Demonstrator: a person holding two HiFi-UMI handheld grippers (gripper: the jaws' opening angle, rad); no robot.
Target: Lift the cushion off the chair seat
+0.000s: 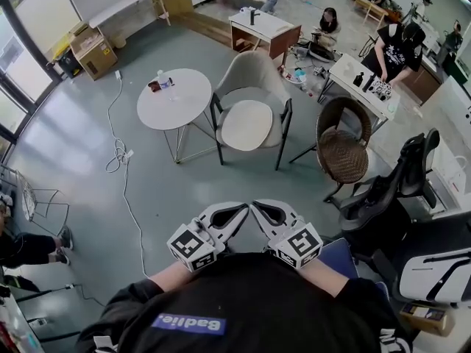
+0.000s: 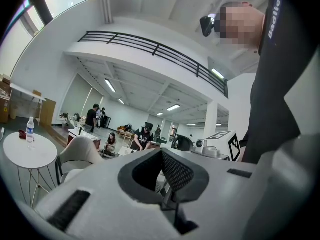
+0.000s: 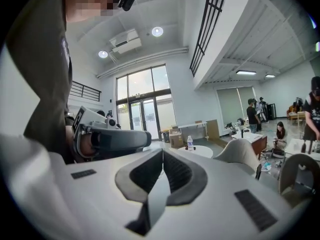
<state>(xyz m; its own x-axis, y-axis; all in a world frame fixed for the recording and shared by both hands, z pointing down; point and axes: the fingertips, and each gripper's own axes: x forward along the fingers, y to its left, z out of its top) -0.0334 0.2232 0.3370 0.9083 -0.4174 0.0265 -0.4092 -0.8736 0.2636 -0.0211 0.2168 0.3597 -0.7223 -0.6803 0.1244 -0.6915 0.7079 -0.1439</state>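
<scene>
Cushion is lying on the chair seat, just beside the round table and well apart from you. You are holding the left tongs and right tongs at your chest, both clenched on nothing. By this reading the approach is not yet begun. The next move is calling for walking to the chair, releasing the tongs and gripping the cushion's edge.

Lower centre of the head view: left hand-held gripper and right hand-held gripper, held close before the chest, roughly level, tips angled toward each other and nearly touching. Both pairs of jaws closed, nothing between them.
</scene>
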